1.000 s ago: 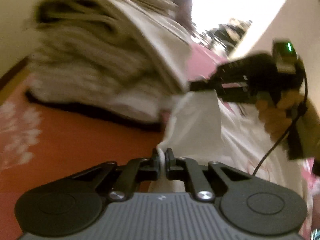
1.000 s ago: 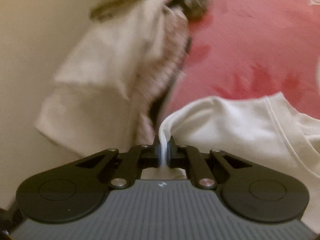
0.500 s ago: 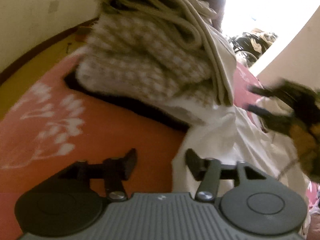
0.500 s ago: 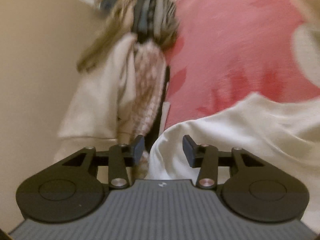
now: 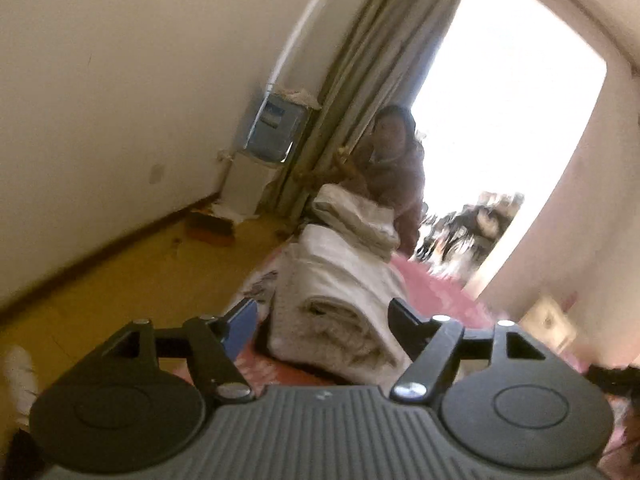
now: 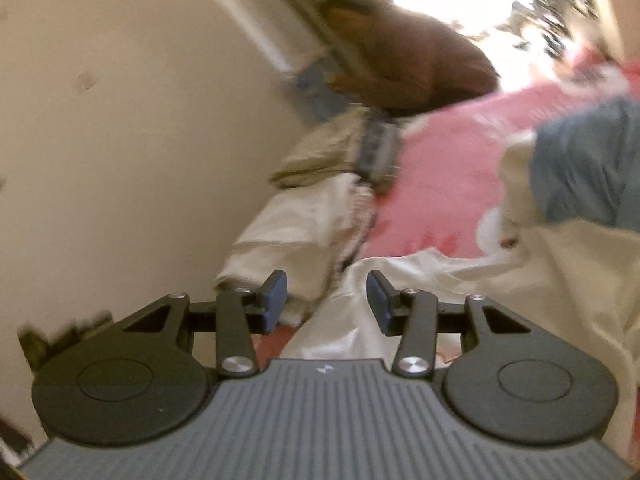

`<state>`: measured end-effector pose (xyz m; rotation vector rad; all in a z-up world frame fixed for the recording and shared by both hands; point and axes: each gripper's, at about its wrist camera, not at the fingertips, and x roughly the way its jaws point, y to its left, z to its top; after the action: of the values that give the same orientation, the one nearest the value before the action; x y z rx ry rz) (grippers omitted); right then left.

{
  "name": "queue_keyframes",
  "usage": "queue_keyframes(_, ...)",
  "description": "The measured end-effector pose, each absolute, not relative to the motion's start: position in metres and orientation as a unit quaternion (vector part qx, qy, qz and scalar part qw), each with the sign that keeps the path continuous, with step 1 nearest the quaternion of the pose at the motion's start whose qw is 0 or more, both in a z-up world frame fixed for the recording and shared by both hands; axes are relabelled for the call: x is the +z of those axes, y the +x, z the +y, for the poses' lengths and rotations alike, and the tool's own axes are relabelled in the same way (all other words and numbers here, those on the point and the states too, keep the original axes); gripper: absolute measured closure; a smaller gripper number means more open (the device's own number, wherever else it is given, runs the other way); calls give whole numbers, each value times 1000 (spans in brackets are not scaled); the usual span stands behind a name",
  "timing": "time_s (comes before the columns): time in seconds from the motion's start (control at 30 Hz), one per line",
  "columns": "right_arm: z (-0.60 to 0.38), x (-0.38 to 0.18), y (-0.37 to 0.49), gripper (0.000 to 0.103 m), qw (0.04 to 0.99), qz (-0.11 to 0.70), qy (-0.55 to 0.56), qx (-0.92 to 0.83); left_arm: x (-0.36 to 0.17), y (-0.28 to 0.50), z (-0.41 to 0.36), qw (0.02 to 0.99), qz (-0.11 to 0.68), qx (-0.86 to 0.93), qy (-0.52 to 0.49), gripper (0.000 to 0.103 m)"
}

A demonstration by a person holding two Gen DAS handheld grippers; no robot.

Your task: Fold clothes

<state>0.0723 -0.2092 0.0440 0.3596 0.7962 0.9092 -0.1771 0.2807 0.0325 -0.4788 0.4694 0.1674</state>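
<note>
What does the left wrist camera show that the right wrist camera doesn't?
Only the left wrist view shows the yellow floor and grey curtain. Only the right wrist view shows a loose white garment under the open right gripper and a blue cloth. Both show the stack of folded clothes on the pink bedspread; the left gripper is open too.

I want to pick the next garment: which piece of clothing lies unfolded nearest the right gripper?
The white garment spread loose beyond the right gripper; the cream pile by the wall is folded.
</note>
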Motion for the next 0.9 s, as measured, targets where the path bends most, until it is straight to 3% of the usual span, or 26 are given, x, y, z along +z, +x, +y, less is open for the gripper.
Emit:
queue_keyframes(0.07,-222,60,50,51,807,363,142,443,40,-182,268,935,270,64,-221,28)
queue_keyframes(0.13,-212,43,35,42,770,409,117,476,21,-181,244,920,313,15,-234,25)
queue_keyframes(0.27,-190,-27,13,42,732,512,57,446,-66,-172,173,856,413,-95,-297,26)
queue_keyframes(0.37,-179,-76,0,44,717,561,17,413,-135,-156,110,791,491,-159,-328,35)
queue_keyframes(0.47,-174,-100,-11,56,719,564,-4,406,-167,-139,65,752,533,-197,-335,37)
queue_keyframes(0.67,-173,-108,-26,70,717,548,-49,427,-180,-123,30,752,531,-202,-334,37)
queue_keyframes(0.73,-175,-110,-33,82,714,547,-67,431,-186,-120,23,750,538,-197,-331,37)
queue_keyframes(0.9,-187,-119,-33,83,714,552,-62,426,-209,-112,-1,739,560,-178,-329,41)
